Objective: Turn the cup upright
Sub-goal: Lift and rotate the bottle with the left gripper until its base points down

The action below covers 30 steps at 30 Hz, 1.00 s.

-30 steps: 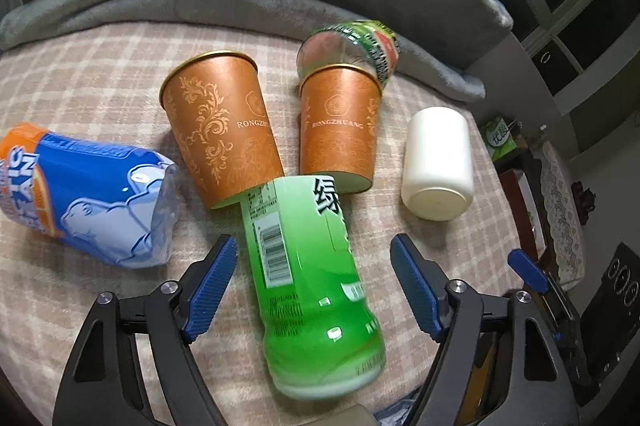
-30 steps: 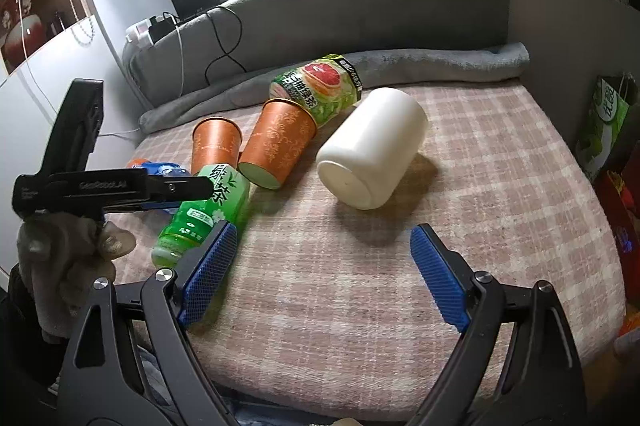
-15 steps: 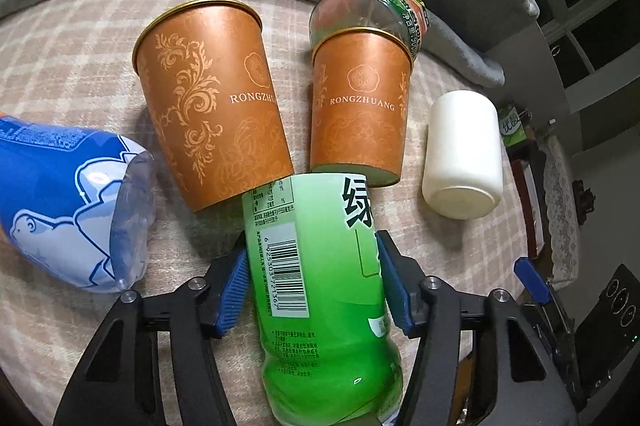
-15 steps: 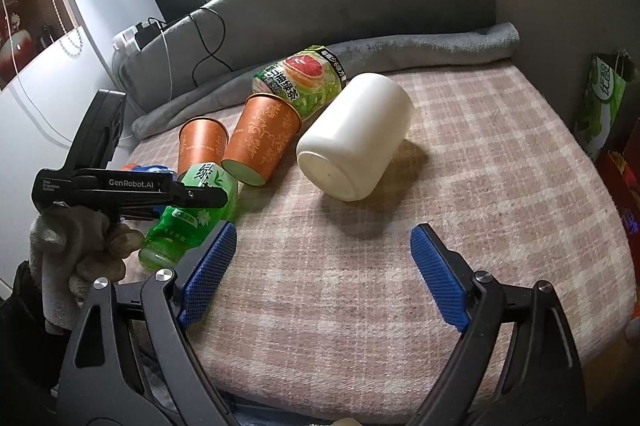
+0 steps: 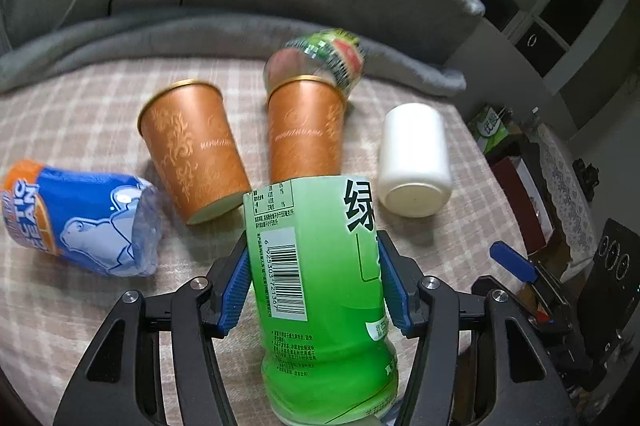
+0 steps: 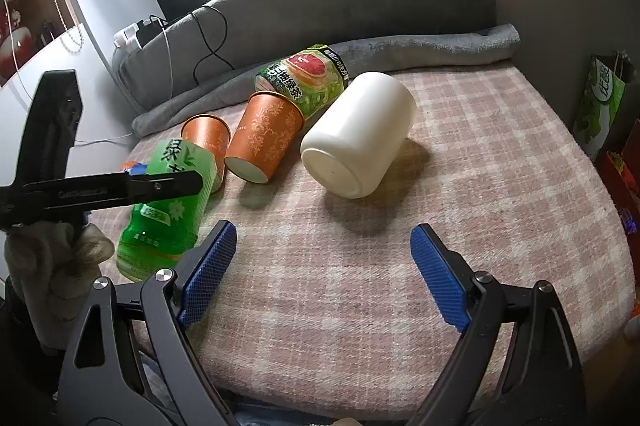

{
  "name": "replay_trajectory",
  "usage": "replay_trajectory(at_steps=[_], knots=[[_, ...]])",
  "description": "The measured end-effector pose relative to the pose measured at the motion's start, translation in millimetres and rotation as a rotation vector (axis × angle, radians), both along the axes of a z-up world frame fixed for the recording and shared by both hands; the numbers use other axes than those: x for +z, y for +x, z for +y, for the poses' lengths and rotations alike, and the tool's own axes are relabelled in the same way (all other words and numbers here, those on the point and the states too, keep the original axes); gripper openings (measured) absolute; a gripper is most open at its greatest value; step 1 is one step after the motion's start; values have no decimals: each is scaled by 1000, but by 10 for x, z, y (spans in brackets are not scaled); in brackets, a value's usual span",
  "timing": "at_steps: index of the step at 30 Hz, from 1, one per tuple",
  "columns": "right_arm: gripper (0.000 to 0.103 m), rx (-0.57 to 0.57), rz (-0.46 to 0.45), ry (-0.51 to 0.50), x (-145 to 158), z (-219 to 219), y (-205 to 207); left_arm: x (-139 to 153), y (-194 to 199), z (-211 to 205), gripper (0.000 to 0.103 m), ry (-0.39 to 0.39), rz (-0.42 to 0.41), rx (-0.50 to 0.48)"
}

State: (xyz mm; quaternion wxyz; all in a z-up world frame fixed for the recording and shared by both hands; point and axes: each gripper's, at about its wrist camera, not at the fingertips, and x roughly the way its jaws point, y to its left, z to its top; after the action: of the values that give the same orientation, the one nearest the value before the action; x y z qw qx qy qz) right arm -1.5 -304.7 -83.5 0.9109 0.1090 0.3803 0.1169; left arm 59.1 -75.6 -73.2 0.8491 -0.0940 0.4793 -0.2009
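Note:
My left gripper (image 5: 314,286) is shut on a green cut-bottle cup (image 5: 320,290) and holds it tilted, lifted off the checked blanket; it also shows in the right wrist view (image 6: 168,205). Two orange paper cups (image 5: 192,149) (image 5: 306,129) lie on their sides behind it. A white cup (image 5: 414,157) lies on its side to the right, its base towards me (image 6: 360,137). My right gripper (image 6: 322,274) is open and empty, in front of the white cup.
A blue-and-orange cut-bottle cup (image 5: 80,222) lies at the left. A grapefruit-label green cup (image 6: 308,77) lies behind the orange cups. A grey rolled blanket (image 6: 400,49) and sofa back edge the far side. Boxes and bags (image 6: 600,105) stand off the right edge.
My left gripper closed on the green cup and lifted it, tilting its far end upward. The right gripper moved slightly closer to the white cup and stayed open.

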Motion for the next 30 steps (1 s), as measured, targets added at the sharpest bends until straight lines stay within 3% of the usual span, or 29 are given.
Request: replay_trajectory(at_steps=[4, 6, 10, 16, 21, 30], knots=[[91, -10, -2, 5, 4, -8, -8, 28, -31, -31, 57, -25, -83, 13], [91, -12, 1, 10, 0, -12, -10, 24, -77, -42, 57, 12, -184, 35], [91, -11, 2, 4, 4, -5, -21, -36, -78, -124, 57, 41, -271, 61], [91, -20, -3, 6, 17, -12, -23, -84, -184, -217, 57, 148, -428, 99], [91, -17, -8, 12, 28, 13, -20, -137, -247, -198, 57, 171, -425, 94], [91, -3, -30, 4, 98, 100, -81, -68, -430, -115, 56, 139, -399, 84]])
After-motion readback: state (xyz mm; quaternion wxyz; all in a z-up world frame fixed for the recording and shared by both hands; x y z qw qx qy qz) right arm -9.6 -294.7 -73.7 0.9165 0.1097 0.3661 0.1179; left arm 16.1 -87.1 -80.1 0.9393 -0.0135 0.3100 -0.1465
